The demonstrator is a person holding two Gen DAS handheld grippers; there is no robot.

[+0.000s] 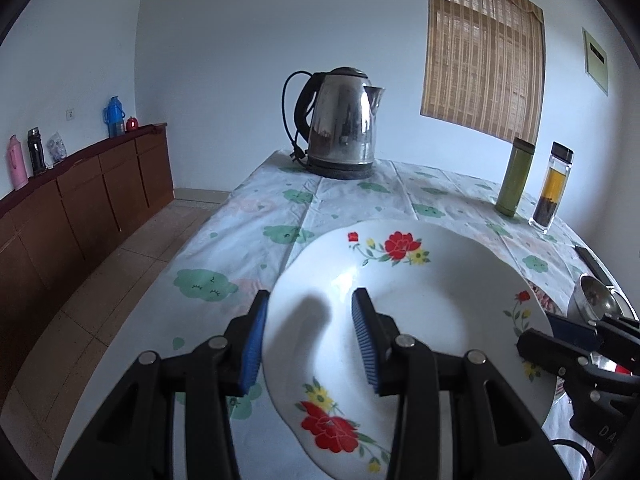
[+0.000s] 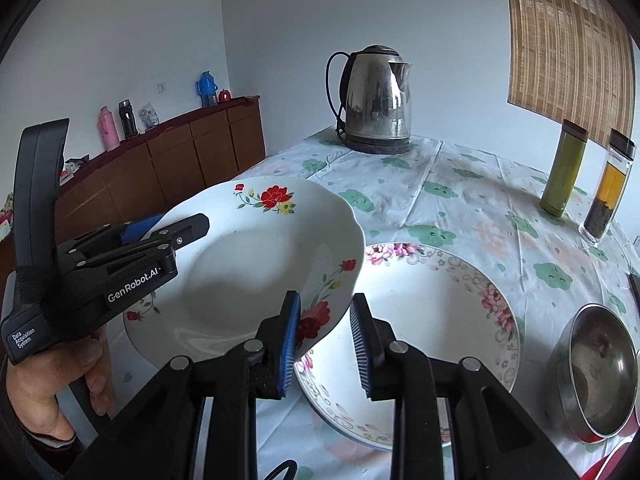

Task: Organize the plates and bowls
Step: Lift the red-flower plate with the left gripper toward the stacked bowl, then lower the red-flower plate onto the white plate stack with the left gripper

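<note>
The left claw (image 1: 308,336) is pinching the rim of the red-flower plate (image 2: 276,256), holding it tilted mid-frame above the desk (image 2: 460,184). The right claw (image 2: 325,344) is sitting spread wide around that plate's lower edge, clamping nothing. The pink-flower plate (image 2: 440,320) is lying flat lower center, steel bowl (image 2: 596,372) at lower right.

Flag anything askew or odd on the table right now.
Only the red-flower plate: it is off the cloth, tilted, its right edge overhanging the pink-flower plate, with the left gripper on its rim. Kettle and both bottles stand upright; no spills visible.
</note>
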